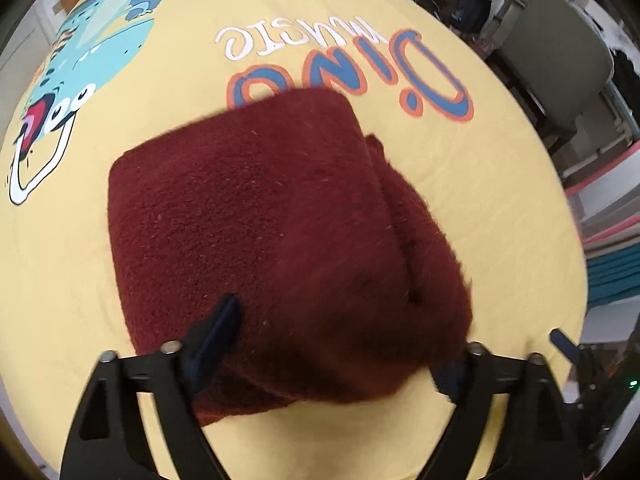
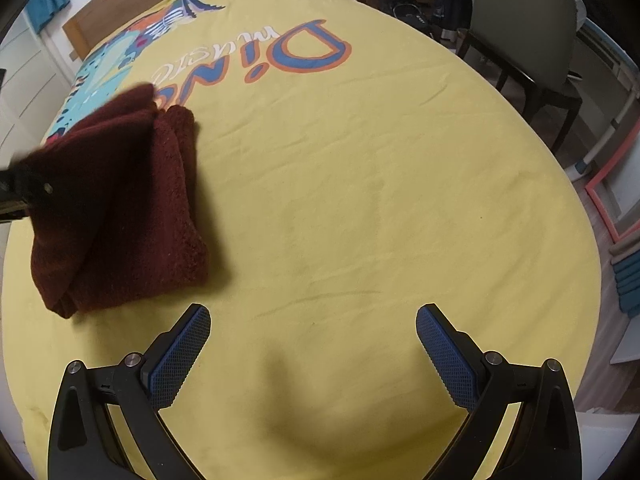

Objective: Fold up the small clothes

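The left tool (image 1: 332,344) stands with its jaws spread wide over the near end of a folded dark-red garment (image 1: 260,216); one finger (image 1: 218,334) lies against the cloth at about 7 o'clock of the bundle, the other is mostly hidden behind the fabric at 5 o'clock, and neither pad seems to press, so the garment looks let go, not pinched. The right tool (image 2: 312,344) is likewise spread, with nothing between its blue pads (image 2: 182,354), hovering over bare yellow sheet. In the right wrist view the garment (image 2: 120,208) lies at roughly 10 o'clock from that tool, well apart from it, flat on the bed (image 2: 360,200). My reading is that the folding step is about finished and the bundle has just been laid down: the layers sit stacked, with one thicker roll along the 3 o'clock side. The next move probably calls for lifting the left tool clear without dragging the top layer, then perhaps squaring the loose edge. Counted: two tools, one red garment, one yellow sheet with a dinosaur print (image 1: 80,60), one grey chair (image 2: 532,28) at 1 o'clock.
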The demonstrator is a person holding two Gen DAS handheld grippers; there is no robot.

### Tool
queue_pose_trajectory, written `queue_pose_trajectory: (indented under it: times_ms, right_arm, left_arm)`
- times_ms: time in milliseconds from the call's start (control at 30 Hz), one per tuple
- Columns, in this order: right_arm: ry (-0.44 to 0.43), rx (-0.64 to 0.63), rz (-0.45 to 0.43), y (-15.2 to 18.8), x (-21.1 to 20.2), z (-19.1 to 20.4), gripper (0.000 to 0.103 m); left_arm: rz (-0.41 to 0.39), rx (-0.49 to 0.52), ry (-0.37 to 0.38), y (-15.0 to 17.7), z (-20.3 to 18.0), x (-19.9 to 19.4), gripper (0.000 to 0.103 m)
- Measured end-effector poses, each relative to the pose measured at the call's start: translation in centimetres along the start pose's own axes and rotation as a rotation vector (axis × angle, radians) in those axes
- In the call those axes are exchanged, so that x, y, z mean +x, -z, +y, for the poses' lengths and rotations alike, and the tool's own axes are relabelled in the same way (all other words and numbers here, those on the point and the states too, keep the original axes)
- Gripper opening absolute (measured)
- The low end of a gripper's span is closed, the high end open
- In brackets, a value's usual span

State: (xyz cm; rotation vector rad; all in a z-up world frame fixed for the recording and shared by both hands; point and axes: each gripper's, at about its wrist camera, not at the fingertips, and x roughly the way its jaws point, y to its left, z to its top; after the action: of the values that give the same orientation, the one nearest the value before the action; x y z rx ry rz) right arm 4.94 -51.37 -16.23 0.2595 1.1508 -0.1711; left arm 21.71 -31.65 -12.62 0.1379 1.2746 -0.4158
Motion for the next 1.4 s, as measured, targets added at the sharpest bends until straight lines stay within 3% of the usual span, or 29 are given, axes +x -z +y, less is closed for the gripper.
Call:
queue_pose_trajectory:
  times_ms: [67,133,300,400,633,867,1033,1133,1167,1267,1400]
  right_arm:
    - [-0.003,0.001,-0.001,0.0,-0.2,0.2,0.103]
    - [-0.005,-0.003,-0.003,-0.2,-0.4,0.4,0.103]
    - [-0.041,-0.034,-0.025,-1.7,-1.8,1.9,0.103]
    - [-0.069,-0.053,-0.028,-3.5,-2.7,3.4,0.103]
    - [-0.133,-0.147,-0.038,-8.9,-4.6,9.2,0.103]
    - [-0.236,-0.268,0.087,-13.4,-2.6,17.4,0.101]
    - [-0.192,-0.324,0.205,-13.3,1.5,20.8,0.098]
    - [-0.167,-0.331,0.249,-12.1,3.3,20.5,0.096]
    - [-0.15,-0.335,0.26,-11.6,3.9,20.2,0.091]
    - [-0.13,-0.324,0.278,-10.7,4.8,18.7,0.048]
    - [-0.215,-0.272,0.252,-10.2,3.8,16.1,0.032]
  left_arm:
    - [-0.003,-0.016,0.021,0.0,0.4,-0.7,0.09]
    - [-0.012,-0.025,0.051,0.0,0.9,-1.8,0.1]
    - [-0.097,-0.044,0.105,0.7,3.1,-5.7,0.101]
    - [-0.139,-0.065,0.088,1.5,5.3,-7.4,0.102]
    - [-0.147,-0.08,-0.01,4.1,9.8,-7.5,0.102]
    - [-0.11,-0.088,-0.007,7.0,12.1,-6.0,0.102]
    - [-0.093,-0.085,0.002,8.1,12.5,-5.2,0.102]
    - [-0.086,-0.081,0.005,8.5,12.6,-5.0,0.102]
    - [-0.085,-0.081,0.005,8.6,12.6,-4.9,0.102]
    - [-0.082,-0.087,0.006,8.9,12.8,-4.5,0.102]
    - [-0.074,-0.098,0.008,9.0,13.1,-4.2,0.102]
